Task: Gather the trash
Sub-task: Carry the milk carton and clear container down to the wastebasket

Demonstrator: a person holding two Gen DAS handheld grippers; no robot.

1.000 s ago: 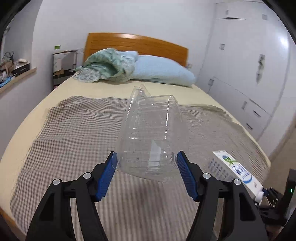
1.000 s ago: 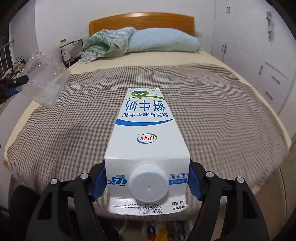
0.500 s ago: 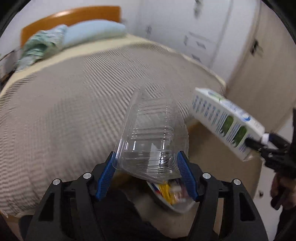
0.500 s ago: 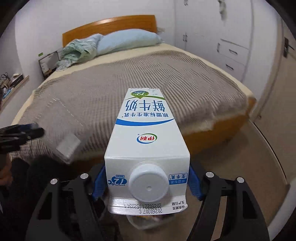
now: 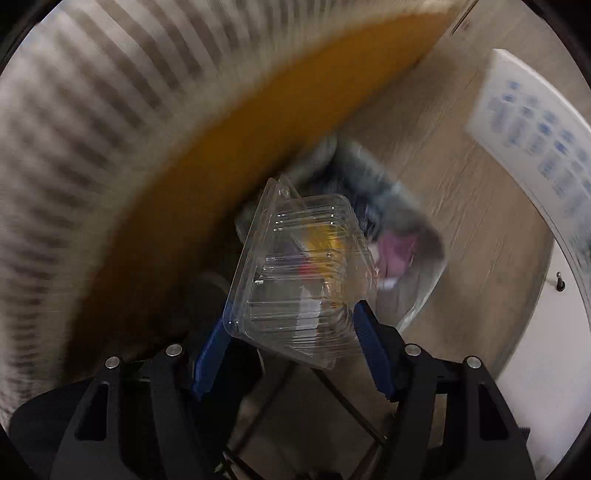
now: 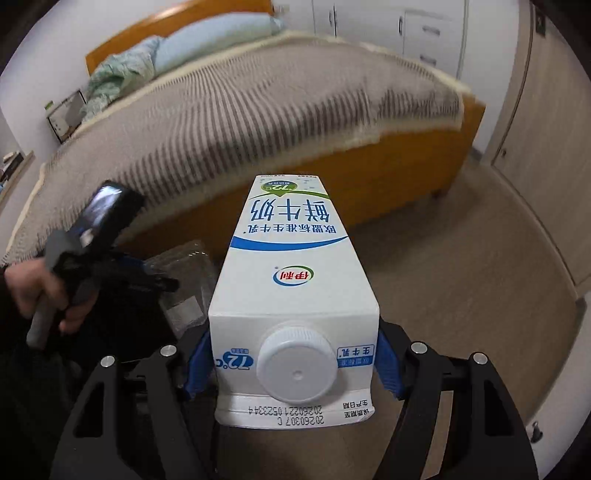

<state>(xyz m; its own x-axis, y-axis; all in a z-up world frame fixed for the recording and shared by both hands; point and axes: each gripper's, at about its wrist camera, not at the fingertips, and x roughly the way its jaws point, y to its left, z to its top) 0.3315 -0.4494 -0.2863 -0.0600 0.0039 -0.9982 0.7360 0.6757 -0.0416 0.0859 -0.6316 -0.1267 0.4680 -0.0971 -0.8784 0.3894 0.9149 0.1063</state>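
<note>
My left gripper (image 5: 291, 338) is shut on a clear plastic clamshell box (image 5: 299, 273), its blue pads pressed to both sides. It points down over a blurred trash bag (image 5: 399, 236) on the floor with colourful rubbish inside. My right gripper (image 6: 291, 354) is shut on a white milk carton (image 6: 295, 280), cap end towards the camera. The carton (image 5: 532, 133) also shows blurred at the right of the left wrist view. In the right wrist view the left gripper (image 6: 147, 280) with the clear box (image 6: 184, 273) sits low at the left, held by a hand (image 6: 26, 288).
A bed (image 6: 240, 122) with a checked grey blanket and an orange wooden frame (image 6: 388, 177) fills the background. White wardrobes (image 6: 406, 33) and a pale door (image 6: 546, 110) stand to the right. Wood-look floor (image 6: 461, 277) lies between the bed and the door.
Both grippers swung away from the bed top and tipped down towards the floor at the bed's foot. The left one now hangs over the trash bag. Both grips are unchanged.
</note>
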